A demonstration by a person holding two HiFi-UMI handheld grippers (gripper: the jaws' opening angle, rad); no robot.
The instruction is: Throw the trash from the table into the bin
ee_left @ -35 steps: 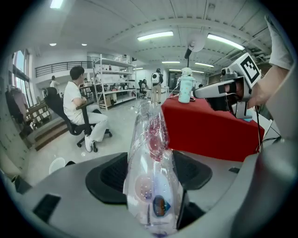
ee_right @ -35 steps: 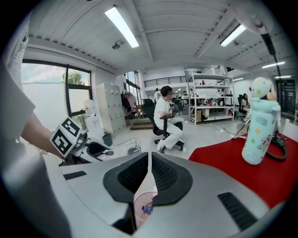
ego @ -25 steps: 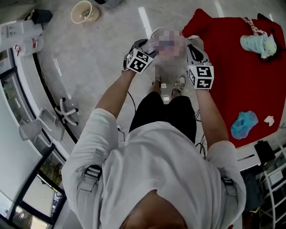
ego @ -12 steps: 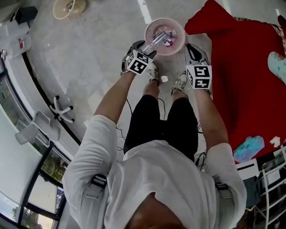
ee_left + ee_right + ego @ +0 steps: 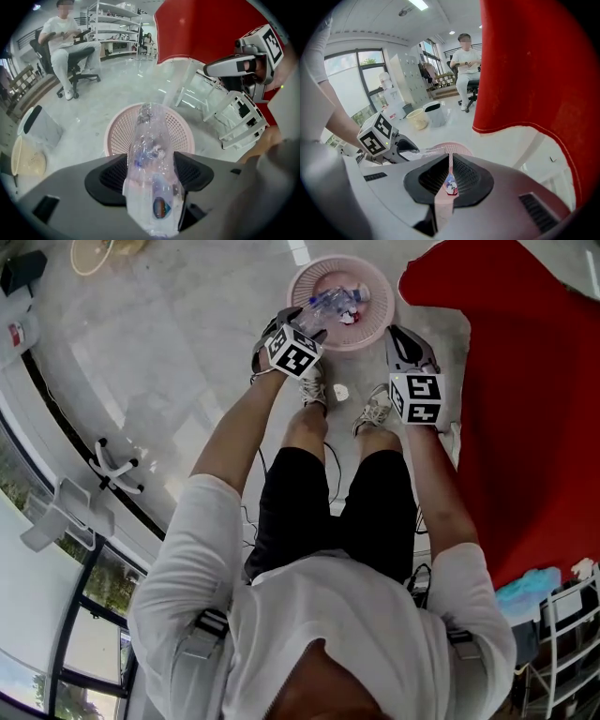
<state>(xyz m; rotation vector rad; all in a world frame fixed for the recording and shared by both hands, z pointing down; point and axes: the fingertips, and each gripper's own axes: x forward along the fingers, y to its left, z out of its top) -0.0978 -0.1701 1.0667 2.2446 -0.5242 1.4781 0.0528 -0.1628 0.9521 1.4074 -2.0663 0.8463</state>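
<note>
Pink mesh bin (image 5: 117, 136), just beyond both jaws: held mixed scraps. Left gripper (image 5: 151, 165): jaws clamped clear plastic bottle (image 5: 147, 136). Right gripper (image 5: 450, 180): jaws pinched thin wrapper (image 5: 451, 185).

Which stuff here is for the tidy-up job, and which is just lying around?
For the job: bottle in the left gripper, wrapper in the right gripper, pink bin, red table.
Just lying about: cream bucket, chair base, white rack.
</note>
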